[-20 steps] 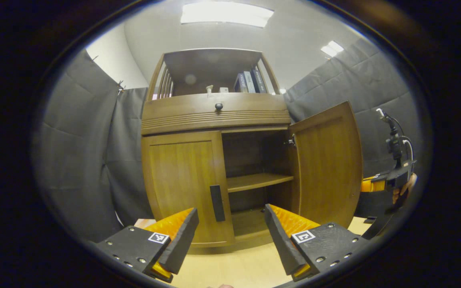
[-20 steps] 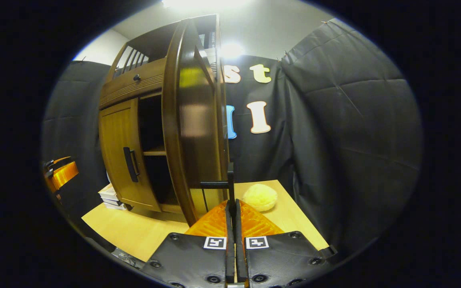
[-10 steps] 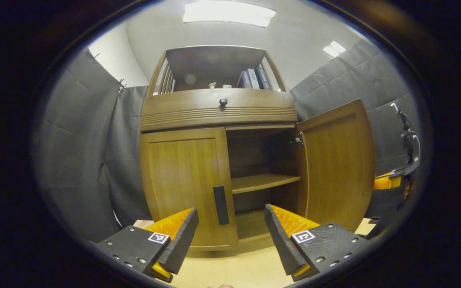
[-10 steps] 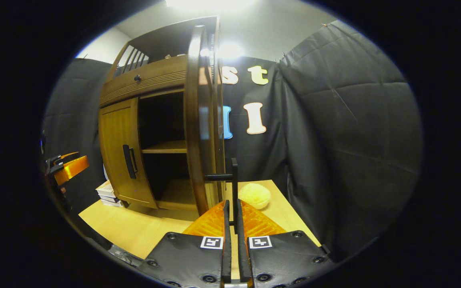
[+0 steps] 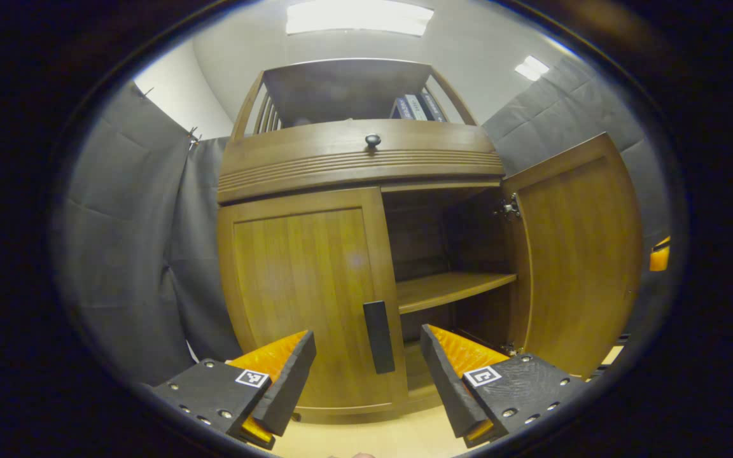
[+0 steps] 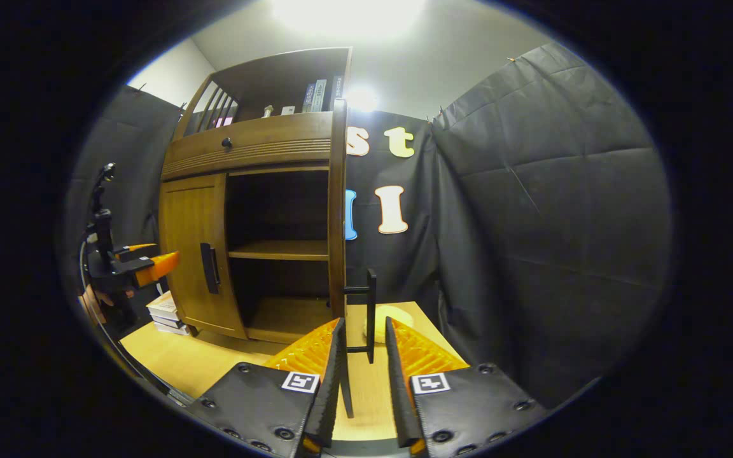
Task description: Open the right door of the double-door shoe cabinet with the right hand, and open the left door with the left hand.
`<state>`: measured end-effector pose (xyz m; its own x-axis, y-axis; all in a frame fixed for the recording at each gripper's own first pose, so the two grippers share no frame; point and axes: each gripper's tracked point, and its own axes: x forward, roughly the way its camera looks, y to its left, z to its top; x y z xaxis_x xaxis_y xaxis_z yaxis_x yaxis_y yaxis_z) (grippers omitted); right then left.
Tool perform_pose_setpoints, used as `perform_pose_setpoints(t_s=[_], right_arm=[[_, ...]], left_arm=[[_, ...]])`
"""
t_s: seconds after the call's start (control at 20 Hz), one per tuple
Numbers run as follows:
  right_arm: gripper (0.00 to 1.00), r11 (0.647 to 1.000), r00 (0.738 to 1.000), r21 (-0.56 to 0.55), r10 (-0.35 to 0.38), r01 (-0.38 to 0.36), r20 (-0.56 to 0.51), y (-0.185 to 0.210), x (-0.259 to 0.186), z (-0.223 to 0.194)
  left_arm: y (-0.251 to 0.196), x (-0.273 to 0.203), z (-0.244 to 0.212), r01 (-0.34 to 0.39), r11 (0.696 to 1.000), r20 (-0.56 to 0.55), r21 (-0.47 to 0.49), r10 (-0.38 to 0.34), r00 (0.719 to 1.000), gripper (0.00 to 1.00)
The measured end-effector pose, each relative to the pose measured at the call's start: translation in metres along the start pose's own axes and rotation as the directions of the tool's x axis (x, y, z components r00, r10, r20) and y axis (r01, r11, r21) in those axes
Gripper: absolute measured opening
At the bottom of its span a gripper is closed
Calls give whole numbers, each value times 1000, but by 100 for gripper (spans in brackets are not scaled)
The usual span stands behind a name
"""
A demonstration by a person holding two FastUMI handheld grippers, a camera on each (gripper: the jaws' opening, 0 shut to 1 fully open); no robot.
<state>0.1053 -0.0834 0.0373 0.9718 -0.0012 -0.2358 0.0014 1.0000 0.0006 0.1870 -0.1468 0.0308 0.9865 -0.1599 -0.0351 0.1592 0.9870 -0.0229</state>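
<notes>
Your shoe cabinet (image 5: 354,159) stands on the pale wooden desk (image 6: 214,362), against the black booth wall.

Right door (image 5: 579,254): swung wide on its hinge, inner face toward the left gripper view. In the right gripper view you see it edge-on (image 6: 338,216), with its dark bar handle (image 6: 371,312) sticking out toward the camera.

Your right tongs (image 6: 364,366): parted a little, 1 finger on each side of that handle's lower end. Gaps show on both sides, so neither finger presses the handle.

Left door (image 5: 306,286): flat against the cabinet front, shut. Its dark vertical handle (image 5: 379,345) sits at the door's inner edge, low down.

Your left tongs (image 5: 366,375): spread wide, holding nothing. The left door's handle shows between the 2 fingers, apart from both. From the right gripper view, these tongs (image 6: 150,264) hang just in front of the left door, beside its handle (image 6: 209,268).

Inside the open half: 1 bare wooden shelf (image 5: 449,289) across the middle, dark back panel behind.

Top section: a drawer front with 1 round dark knob (image 5: 373,140), and above it an open shelf with upright books (image 5: 418,107).

On the desk: a stack of books (image 6: 166,313) left of the cabinet's foot, and a pale yellow fluffy ball (image 6: 392,316) behind the right door's handle.
</notes>
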Motion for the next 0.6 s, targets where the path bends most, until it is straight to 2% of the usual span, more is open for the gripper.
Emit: perform_pose_setpoints(t_s=[0.2,0.35,0.4,0.55,0.6], right_arm=[[93,1000,1000,15,-25,25,0,-3,-11,-5],[92,999,999,7,-45,45,-9,-6,-16,-10],[96,999,999,0,-50,50,-14,-6,-17,-11],[96,998,997,-12,-66,66,-33,-8,-17,-18],[92,997,996,-16,-77,77,-37,-10,-17,-19]], left_arm=[[-3,27,-14,-1,1000,-19,-17,1,1000,95],[-5,50,-28,-18,1000,-31,-7,18,999,95],[-5,57,-33,-19,1000,-37,-12,19,999,95],[-4,75,-46,-28,999,-57,-39,26,998,95],[-3,80,-49,-31,999,-62,-40,28,998,95]])
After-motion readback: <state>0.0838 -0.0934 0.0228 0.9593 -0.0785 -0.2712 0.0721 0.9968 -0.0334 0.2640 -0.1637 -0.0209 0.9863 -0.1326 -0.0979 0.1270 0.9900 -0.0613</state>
